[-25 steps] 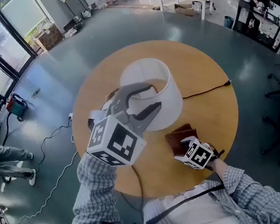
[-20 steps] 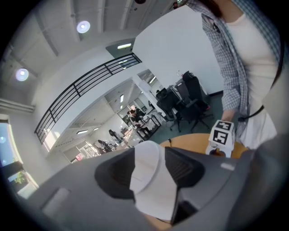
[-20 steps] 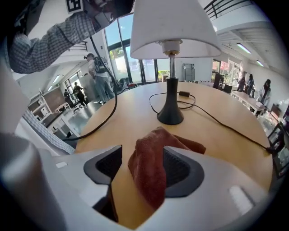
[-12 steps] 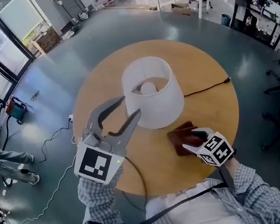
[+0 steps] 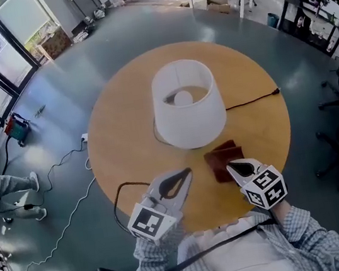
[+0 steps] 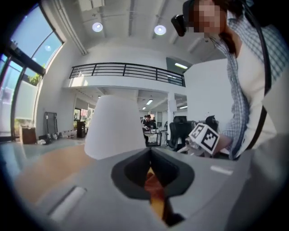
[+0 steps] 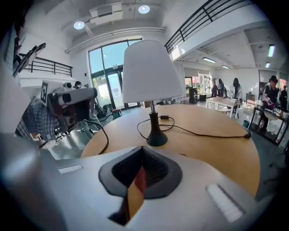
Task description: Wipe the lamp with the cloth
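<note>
1. The right gripper [image 5: 232, 167] has just closed its jaws. They meet tip to tip, and its own view shows nothing clamped between them.
2. The folded, dark red-brown cloth [image 5: 223, 157] lies flat on the round wooden table [image 5: 119, 139]. It sits right at this gripper's tips and a little to their left; whether the tips touch its near corner I cannot tell.
3. Straight beyond the cloth, ahead of the right gripper, stands the lamp [image 5: 188, 106]. It has a tapered white fabric shade and stands upright on a slim black stem and base. Its black cord [image 5: 250, 101] trails away to the gripper's right.
4. The left gripper [image 5: 187, 173] has also just closed, its jaws pressed together on nothing. It hangs over the table's near edge, with the cloth close ahead and slightly to its right, and the lamp ahead and slightly to its left.
5. By my judgement the cloth is not yet picked up. The right gripper is the nearer one, so the coming move likely needs its jaws spread again and lowered over the cloth's near edge. The cloth would then be carried forward and up to the shade.
</note>
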